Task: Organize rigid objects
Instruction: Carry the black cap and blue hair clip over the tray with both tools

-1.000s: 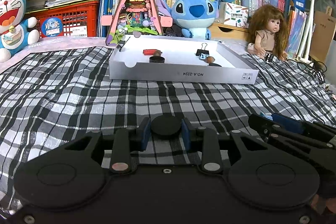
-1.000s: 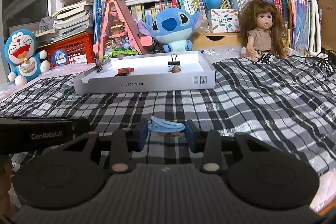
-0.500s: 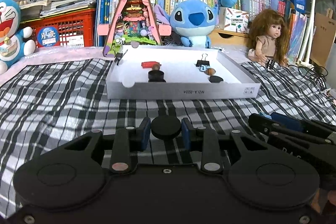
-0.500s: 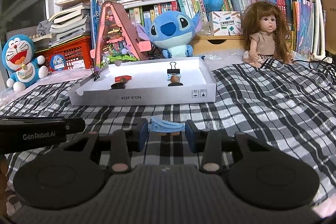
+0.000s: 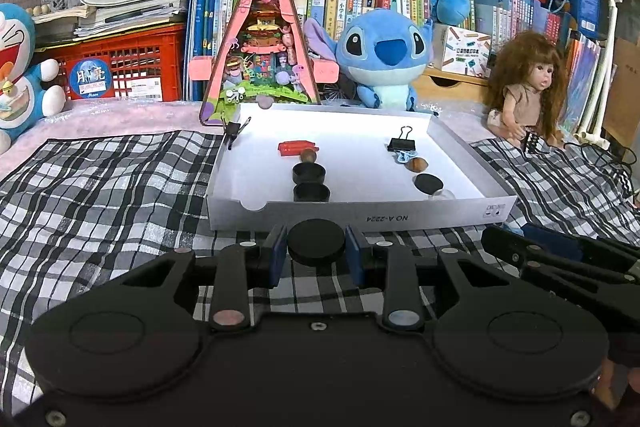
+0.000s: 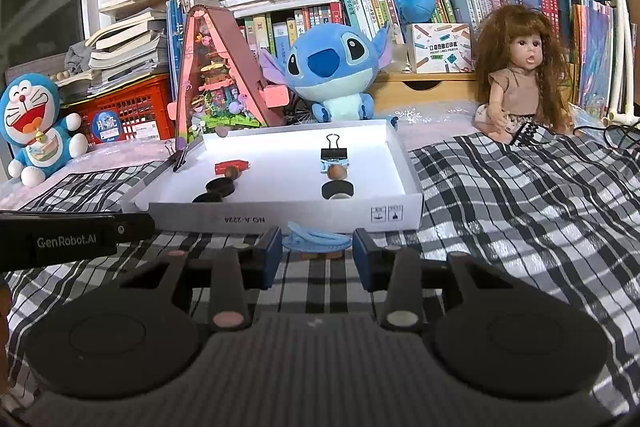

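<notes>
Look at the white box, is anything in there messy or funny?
Mostly tidy: the things in the white box sit in two neat rows. One oddity: a black binder clip is clamped on the far left corner of the rim, not lying inside like the other binder clip.

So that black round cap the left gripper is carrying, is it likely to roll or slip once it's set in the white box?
The black round cap looks like a low, flat, rigid disc, so laid flat it should probably stay put. On its edge it could roll. The white box has a smooth floor, so a nudge may slide it toward the two black caps already there.
</notes>
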The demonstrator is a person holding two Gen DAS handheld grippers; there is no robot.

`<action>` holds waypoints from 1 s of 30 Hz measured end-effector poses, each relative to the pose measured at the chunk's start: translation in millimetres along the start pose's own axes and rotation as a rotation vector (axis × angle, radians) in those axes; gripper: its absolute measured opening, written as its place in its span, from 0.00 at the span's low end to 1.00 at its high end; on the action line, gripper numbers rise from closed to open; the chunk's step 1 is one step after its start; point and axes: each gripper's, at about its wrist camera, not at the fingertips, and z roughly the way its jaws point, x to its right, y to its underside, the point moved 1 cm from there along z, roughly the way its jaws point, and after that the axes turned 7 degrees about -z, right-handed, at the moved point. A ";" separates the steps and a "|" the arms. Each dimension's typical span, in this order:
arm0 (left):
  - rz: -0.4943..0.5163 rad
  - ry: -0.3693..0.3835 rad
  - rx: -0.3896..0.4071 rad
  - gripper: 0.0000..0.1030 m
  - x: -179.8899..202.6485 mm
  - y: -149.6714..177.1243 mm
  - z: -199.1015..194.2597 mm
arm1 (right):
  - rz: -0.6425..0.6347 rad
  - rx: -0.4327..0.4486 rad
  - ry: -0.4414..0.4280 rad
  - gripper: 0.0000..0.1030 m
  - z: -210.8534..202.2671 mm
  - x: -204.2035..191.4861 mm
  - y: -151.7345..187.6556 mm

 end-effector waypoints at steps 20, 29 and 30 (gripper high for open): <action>-0.024 0.018 -0.020 0.29 2.0 -33.3 38.0 | -0.014 -0.015 -0.028 0.42 35.2 8.7 -34.6; -0.042 -0.003 -0.042 0.29 -4.4 -46.5 60.9 | -0.010 -0.031 -0.033 0.42 55.1 14.5 -48.9; -0.042 -0.006 -0.043 0.29 -4.7 -47.2 63.1 | -0.013 -0.032 -0.037 0.42 56.9 14.4 -50.2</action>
